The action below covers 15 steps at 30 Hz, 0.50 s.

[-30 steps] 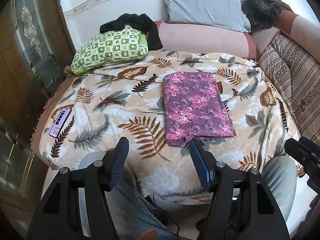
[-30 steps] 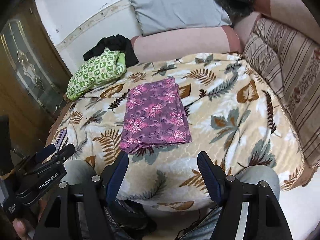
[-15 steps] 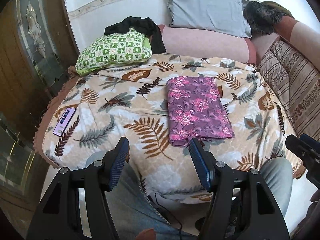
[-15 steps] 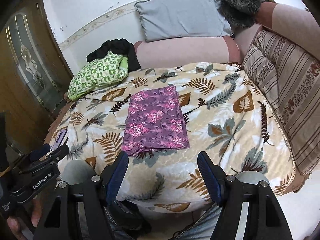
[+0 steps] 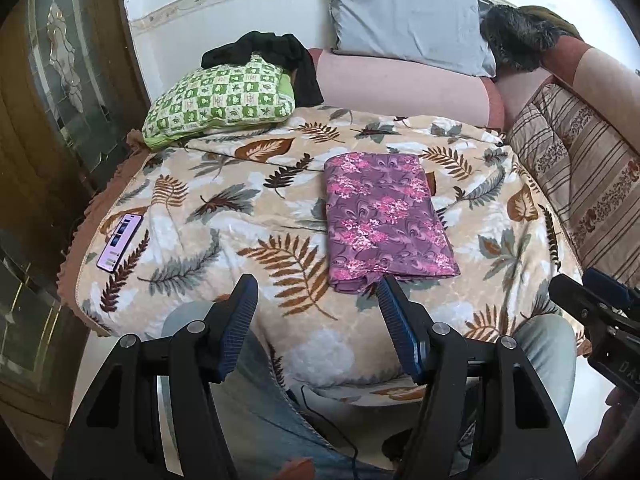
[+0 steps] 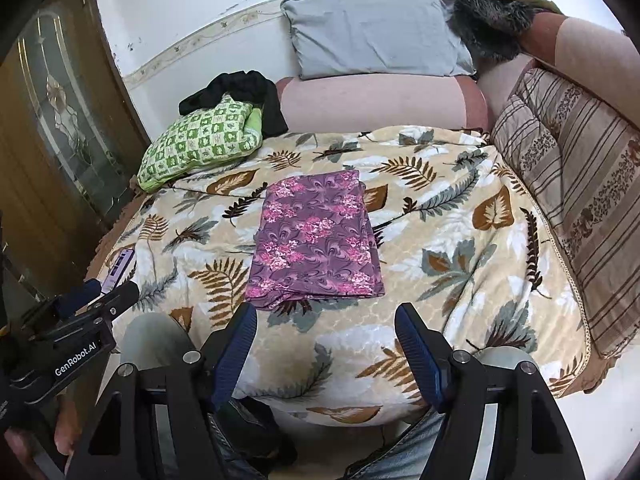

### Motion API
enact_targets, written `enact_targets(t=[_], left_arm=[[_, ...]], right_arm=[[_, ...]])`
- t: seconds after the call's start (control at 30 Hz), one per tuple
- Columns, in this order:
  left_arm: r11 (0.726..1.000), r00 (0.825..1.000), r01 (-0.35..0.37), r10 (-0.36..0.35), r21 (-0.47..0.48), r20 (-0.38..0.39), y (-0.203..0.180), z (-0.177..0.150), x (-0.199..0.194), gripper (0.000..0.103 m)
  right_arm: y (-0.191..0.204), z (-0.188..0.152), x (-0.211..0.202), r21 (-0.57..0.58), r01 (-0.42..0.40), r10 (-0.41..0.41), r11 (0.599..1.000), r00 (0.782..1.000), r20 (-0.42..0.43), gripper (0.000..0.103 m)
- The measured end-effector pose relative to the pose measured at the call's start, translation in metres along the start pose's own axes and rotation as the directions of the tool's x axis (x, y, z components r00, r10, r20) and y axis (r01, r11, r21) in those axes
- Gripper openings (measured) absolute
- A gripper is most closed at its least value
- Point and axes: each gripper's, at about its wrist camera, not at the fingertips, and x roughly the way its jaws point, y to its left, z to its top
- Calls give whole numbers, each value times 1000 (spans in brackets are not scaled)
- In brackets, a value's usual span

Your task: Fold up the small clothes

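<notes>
Purple floral cloth (image 5: 386, 218), folded to a flat rectangle, lies mid-bed on a plush leaf-print blanket (image 5: 224, 220) in the left wrist view; the left gripper (image 5: 316, 300) hangs short of its near edge, jaws apart and empty. From the right wrist, the right gripper (image 6: 326, 330) is likewise spread and holds nothing above the person's denim knees (image 6: 148, 338), apparently poised between folds.
</notes>
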Motion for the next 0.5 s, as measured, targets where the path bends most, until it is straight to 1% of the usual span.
enact_targets(t=[0.17, 0.37, 0.5], left_arm=[[1000, 1000, 4, -4, 17, -5, -1, 0, 2, 63], [1000, 1000, -2, 2, 16, 0, -3, 0, 3, 63], [1000, 1000, 1, -1, 17, -10, -2, -1, 6, 63]], right_arm=[[0, 0, 2, 6, 1, -1, 1000, 1000, -1, 69], [2, -1, 4, 9, 1, -1, 1000, 1000, -4, 69], [2, -2, 6, 6, 0, 0, 1000, 1000, -10, 69]])
